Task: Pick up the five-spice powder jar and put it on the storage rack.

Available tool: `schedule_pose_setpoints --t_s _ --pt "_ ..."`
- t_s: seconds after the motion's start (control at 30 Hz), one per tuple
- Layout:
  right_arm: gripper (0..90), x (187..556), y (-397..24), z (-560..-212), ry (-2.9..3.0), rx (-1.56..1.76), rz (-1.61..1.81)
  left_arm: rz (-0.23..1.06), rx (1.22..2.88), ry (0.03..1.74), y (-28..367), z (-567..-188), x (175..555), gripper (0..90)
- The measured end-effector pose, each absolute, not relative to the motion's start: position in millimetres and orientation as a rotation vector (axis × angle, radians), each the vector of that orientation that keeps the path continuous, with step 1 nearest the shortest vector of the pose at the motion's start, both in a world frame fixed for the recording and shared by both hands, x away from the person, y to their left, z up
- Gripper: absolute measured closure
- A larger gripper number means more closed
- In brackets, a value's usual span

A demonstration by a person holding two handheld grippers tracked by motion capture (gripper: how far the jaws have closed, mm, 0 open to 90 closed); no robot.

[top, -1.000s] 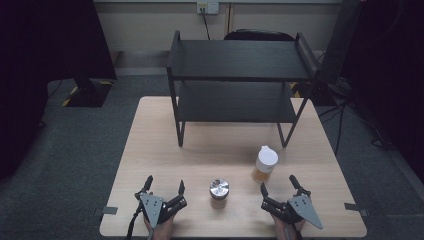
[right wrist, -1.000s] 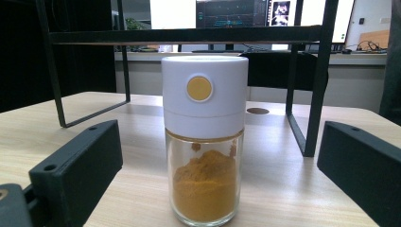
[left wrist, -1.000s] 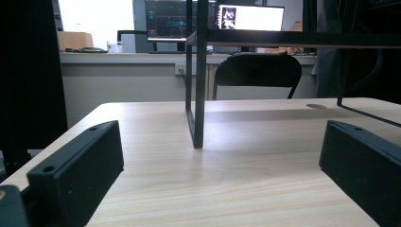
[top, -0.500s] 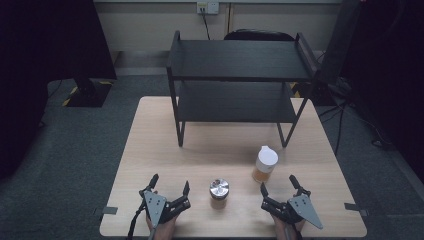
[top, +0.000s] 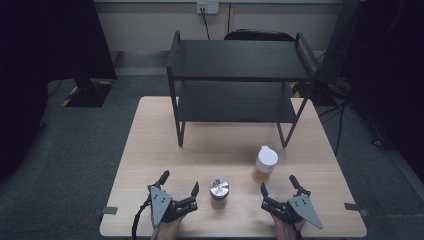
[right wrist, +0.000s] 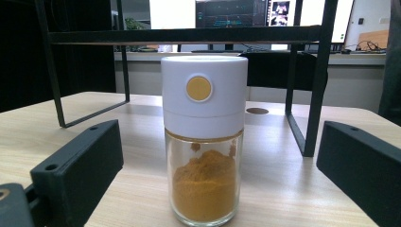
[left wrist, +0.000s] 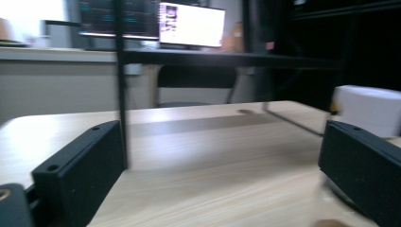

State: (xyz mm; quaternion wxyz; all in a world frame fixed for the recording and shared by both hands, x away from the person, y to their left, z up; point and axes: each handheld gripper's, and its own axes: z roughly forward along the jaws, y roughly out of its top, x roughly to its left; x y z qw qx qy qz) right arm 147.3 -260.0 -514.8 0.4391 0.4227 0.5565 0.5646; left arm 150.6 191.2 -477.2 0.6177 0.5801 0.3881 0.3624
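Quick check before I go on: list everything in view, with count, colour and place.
Spice jar: one, clear glass with a white cap and a yellow dot, orange powder inside; on the table, straight ahead of the right tool.
Tin: one, silver-topped; near the table's front edge, between the two tools.
Rack: one, black, two shelves; at the back half of the table.
Table: one, light wood.
Chair: one, dark; behind the rack.
Monitors: lit, beyond the rack; count unclear.
Left tool: one, black, jaws apart, touching nothing, at the front left.
Right tool: one, black, jaws apart, touching nothing, at the front right.
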Motion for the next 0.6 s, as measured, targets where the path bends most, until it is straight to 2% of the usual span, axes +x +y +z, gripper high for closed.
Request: schedule_pose_setpoints --t_s 0.33,0.6 --pt "0.1 147 -260 -515 1.383 1.051 1.403 0.807 1.355 0.779 183 -468 152 3.4" --pt "0.1 147 -260 -515 1.383 1.051 1.403 0.734 1.418 0.734 170 -466 162 2.6"
